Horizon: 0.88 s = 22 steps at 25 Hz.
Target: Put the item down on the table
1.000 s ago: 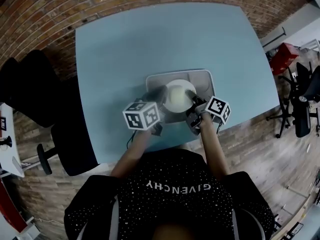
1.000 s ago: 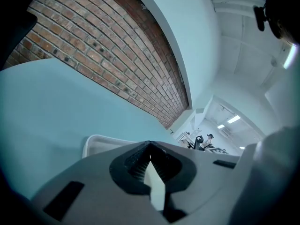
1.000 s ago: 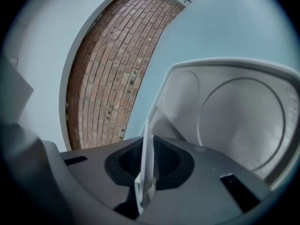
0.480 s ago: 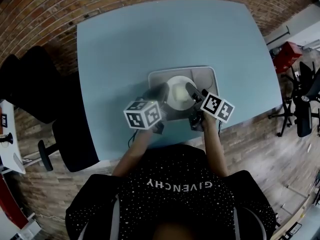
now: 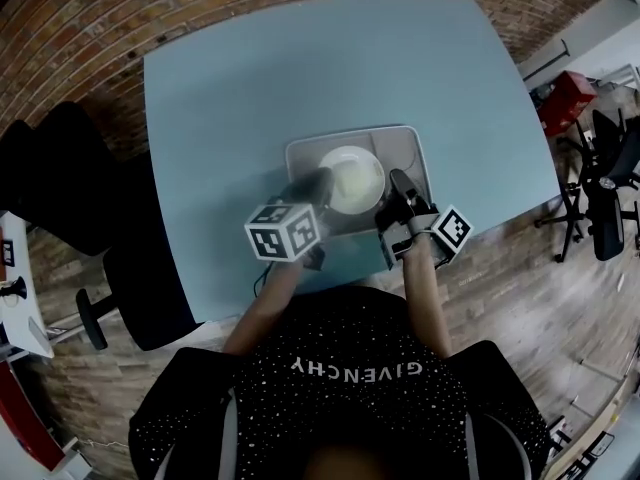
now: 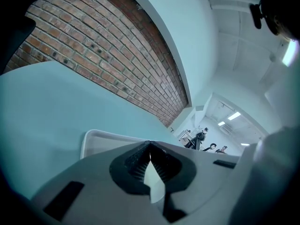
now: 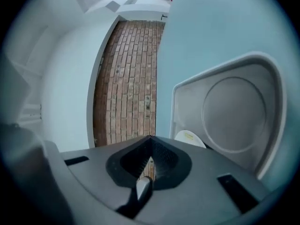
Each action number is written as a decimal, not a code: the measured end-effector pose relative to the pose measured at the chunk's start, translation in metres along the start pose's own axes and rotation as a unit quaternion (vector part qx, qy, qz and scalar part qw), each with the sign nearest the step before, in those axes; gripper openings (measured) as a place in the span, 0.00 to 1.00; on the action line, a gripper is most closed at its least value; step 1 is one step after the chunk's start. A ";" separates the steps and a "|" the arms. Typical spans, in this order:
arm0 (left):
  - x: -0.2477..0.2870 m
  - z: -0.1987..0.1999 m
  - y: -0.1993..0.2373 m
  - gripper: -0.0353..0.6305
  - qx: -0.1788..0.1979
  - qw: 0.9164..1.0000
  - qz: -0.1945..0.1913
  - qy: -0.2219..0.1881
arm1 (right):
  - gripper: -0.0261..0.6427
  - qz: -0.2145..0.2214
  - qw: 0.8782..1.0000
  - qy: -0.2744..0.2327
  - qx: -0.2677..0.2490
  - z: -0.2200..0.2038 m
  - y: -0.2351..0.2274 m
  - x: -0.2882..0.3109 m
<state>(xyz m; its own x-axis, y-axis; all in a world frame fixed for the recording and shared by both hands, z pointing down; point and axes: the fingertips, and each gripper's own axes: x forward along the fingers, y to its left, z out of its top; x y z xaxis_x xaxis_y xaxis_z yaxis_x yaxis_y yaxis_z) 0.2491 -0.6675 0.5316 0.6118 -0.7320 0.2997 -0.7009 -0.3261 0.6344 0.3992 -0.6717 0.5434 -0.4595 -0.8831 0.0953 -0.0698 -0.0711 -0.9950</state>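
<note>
Tray (image 5: 403, 156) | lies on the blue table (image 5: 250, 68), near my edge | my left gripper (image 5: 318, 182) at its left side, fingers pinching a pale rim, seemingly the tray's | white plate (image 5: 351, 178) on it, mid-tray | my right gripper (image 5: 398, 181) over its right side, fingers pressed together, nothing between.

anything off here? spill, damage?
Nothing stands out. The white plate sits in the grey tray on the table, no spill or damage. The left gripper shut on the plate's rim; right gripper shut, empty, at the tray's right edge.
</note>
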 end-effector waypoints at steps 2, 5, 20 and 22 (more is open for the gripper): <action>0.001 -0.003 -0.003 0.07 0.003 1.000 -0.003 0.003 | 0.05 0.007 1.000 0.003 -0.009 -0.004 0.005 -0.002; 0.002 -0.006 -0.009 0.07 0.008 1.000 -0.007 0.007 | 0.05 -0.001 0.999 0.008 -0.045 -0.004 0.008 -0.006; -0.007 -0.005 -0.015 0.07 0.010 1.000 -0.013 -0.002 | 0.05 -0.024 0.995 0.023 -0.091 -0.010 0.011 -0.017; -0.008 -0.006 -0.013 0.07 0.010 1.000 -0.012 -0.002 | 0.05 -0.026 0.995 0.027 -0.091 -0.013 0.010 -0.016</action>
<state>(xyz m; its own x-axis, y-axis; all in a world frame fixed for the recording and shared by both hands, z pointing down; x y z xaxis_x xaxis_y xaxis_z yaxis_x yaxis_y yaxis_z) 0.2556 -0.6541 0.5249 0.6265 -0.7267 0.2818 -0.6934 -0.3545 0.6274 0.3945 -0.6529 0.5324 -0.4976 -0.8539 0.1523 -0.2519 -0.0257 -0.9674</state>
